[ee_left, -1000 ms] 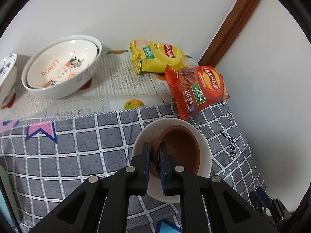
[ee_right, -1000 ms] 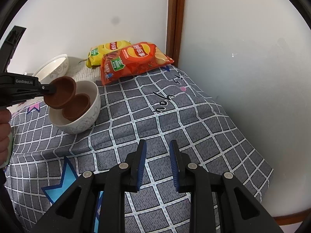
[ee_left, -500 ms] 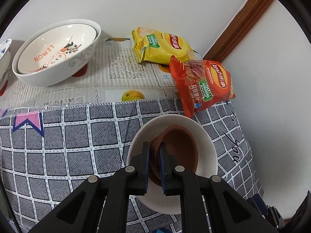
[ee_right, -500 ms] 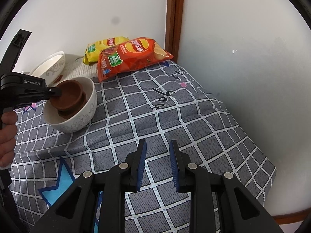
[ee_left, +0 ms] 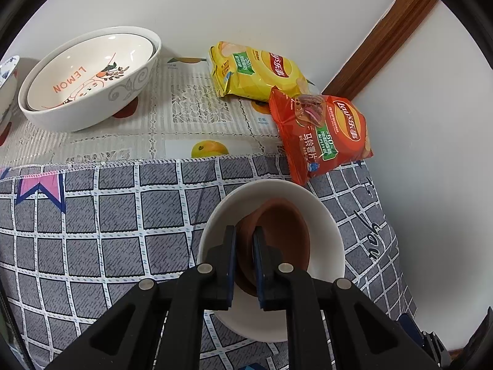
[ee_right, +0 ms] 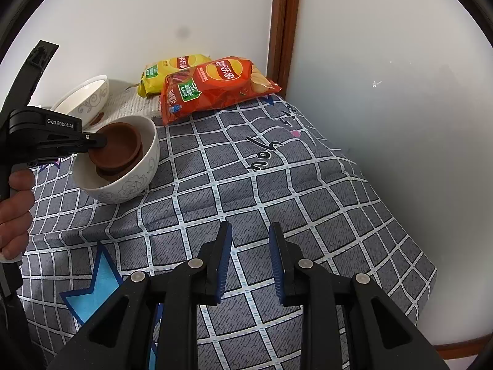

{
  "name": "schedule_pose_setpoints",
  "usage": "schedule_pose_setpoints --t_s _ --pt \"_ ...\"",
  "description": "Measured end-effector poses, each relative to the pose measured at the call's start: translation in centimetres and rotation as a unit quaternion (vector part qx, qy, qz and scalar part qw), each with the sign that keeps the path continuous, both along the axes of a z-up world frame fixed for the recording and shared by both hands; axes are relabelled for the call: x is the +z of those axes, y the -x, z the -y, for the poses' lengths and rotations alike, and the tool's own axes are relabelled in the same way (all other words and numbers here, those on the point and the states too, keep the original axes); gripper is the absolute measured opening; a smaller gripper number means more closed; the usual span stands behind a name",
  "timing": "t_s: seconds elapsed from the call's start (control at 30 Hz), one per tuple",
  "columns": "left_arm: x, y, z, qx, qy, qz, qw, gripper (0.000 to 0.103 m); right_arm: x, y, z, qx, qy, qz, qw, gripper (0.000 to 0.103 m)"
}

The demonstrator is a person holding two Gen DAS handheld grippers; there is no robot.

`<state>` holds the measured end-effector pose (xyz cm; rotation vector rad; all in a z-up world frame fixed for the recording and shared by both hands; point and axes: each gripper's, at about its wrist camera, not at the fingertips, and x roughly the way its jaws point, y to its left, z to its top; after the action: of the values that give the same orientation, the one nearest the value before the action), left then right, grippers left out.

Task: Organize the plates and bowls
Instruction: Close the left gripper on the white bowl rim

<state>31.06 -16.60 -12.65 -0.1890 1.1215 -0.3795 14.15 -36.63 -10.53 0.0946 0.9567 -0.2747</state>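
Note:
My left gripper (ee_left: 245, 234) is shut on the near rim of a small brown bowl (ee_left: 283, 234). That bowl sits tilted on a second brown bowl (ee_right: 111, 171) inside a white patterned bowl (ee_left: 326, 225) on the grey checked cloth. The right wrist view shows the same left gripper (ee_right: 103, 141) reaching in from the left, clamped on the brown bowl (ee_right: 118, 145) within the white bowl (ee_right: 135, 182). My right gripper (ee_right: 250, 240) hovers over bare cloth near the front, jaws slightly apart with nothing between them.
Two nested white bowls (ee_left: 92, 74), the inner one marked LEMON, stand at the back left on a lace mat. A yellow chip bag (ee_left: 255, 71) and a red chip bag (ee_left: 323, 135) lie by the wall corner. A blue-patterned bowl (ee_left: 7, 71) peeks in at far left.
The left gripper has lowered the brown bowl from above the white bowl down onto the brown bowl inside it. The right gripper has stayed put.

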Motion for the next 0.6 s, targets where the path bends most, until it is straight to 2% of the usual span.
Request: schedule_pose_setpoints --t_s 0.37,0.43,0.6 --pt "-0.30 0.01 -0.17 0.006 0.003 -0.016 0.9999 0.011 -0.12 -0.07 -0.05 0.002 -0.004 -0.004 1.000 0.026" --pt "-0.28 0.04 -0.18 0.006 0.004 -0.016 0.9998 0.011 -0.07 -0.06 -0.10 0.003 -0.005 -0.002 1.000 0.031" --pt "-0.26 0.17 -0.10 0.002 0.003 -0.019 0.9998 0.011 -0.06 -0.16 -0.29 0.007 -0.007 -0.001 1.000 0.032"
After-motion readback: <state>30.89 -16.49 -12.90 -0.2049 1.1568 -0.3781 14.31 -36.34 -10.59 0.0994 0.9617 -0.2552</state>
